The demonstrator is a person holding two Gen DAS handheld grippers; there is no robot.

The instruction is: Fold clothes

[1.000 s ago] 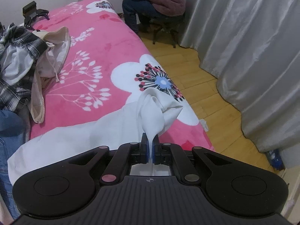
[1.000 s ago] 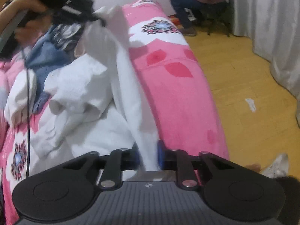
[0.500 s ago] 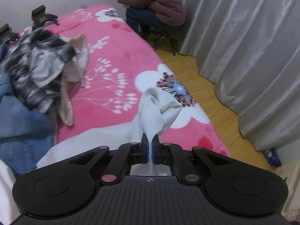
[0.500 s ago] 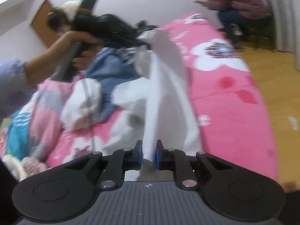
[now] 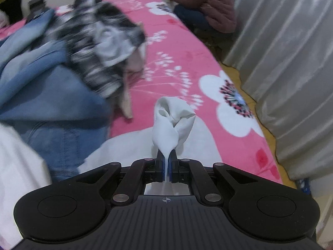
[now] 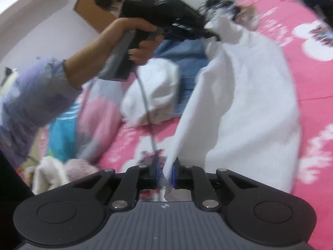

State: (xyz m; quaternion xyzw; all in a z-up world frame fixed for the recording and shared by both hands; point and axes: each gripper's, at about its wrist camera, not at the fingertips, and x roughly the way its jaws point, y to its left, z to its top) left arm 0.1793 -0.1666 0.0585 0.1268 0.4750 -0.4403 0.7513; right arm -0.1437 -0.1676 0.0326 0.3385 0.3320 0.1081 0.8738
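A white garment [image 5: 172,123] lies across the pink flowered bed [image 5: 187,48]. My left gripper [image 5: 166,162] is shut on a bunched corner of it, which stands up in a twist past the fingertips. In the right wrist view the same garment [image 6: 245,95] hangs as a taut sheet from the left gripper [image 6: 210,34], held in a hand [image 6: 137,41], down to my right gripper [image 6: 165,173]. The right jaws are closing, with the garment's lower edge pinched between them, mostly against the right pad.
A pile of denim [image 5: 52,95] and a plaid shirt [image 5: 100,41] lies on the bed to the left. A fluffy white garment [image 6: 154,91] and a cable [image 6: 145,108] sit beside it. A person [image 5: 208,6] sits at the far end, by grey curtains [image 5: 291,62].
The left gripper has slid along the bed toward the clothes pile, still gripping the corner. The right gripper rose and tilted up, its jaws narrowed, and the garment now stretches between both grippers.
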